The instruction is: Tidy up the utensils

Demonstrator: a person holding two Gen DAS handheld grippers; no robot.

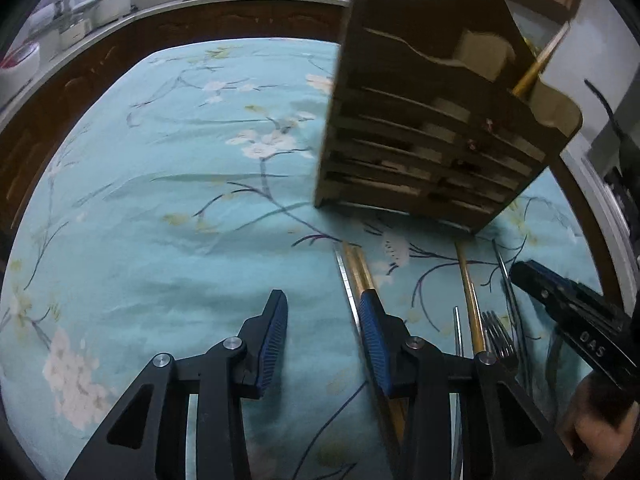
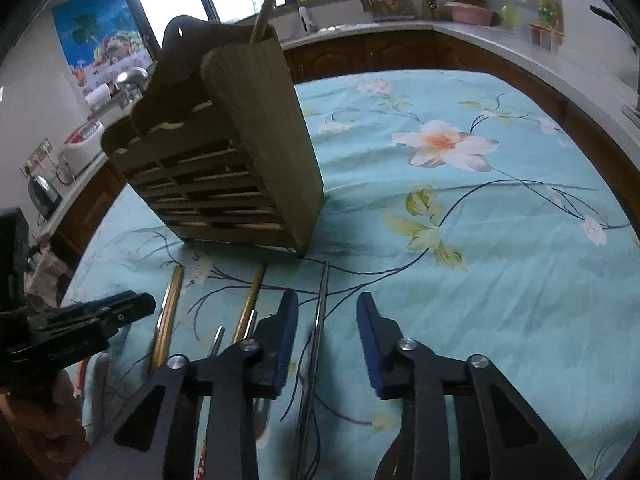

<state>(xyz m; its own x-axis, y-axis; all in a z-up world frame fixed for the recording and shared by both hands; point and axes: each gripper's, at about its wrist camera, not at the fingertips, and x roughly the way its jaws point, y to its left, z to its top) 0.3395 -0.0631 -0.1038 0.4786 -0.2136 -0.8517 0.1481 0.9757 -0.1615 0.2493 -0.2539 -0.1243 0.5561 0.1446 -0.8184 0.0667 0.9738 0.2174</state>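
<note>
Wooden caddy [image 2: 240, 152] stands on the floral desk [image 2: 480, 240]; utensils lie before it, long axes pointing toward it. Right gripper [image 2: 327, 336] jaws open astride a steel utensil [image 2: 320, 320]; left gripper [image 1: 323, 332] jaws open, empty.

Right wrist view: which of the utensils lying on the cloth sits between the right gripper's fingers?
The thin silver metal chopstick, running lengthwise through the gap of the right gripper, untouched by either pad. The gold-coloured chopsticks lie left of the fingers, outside the gap.
</note>
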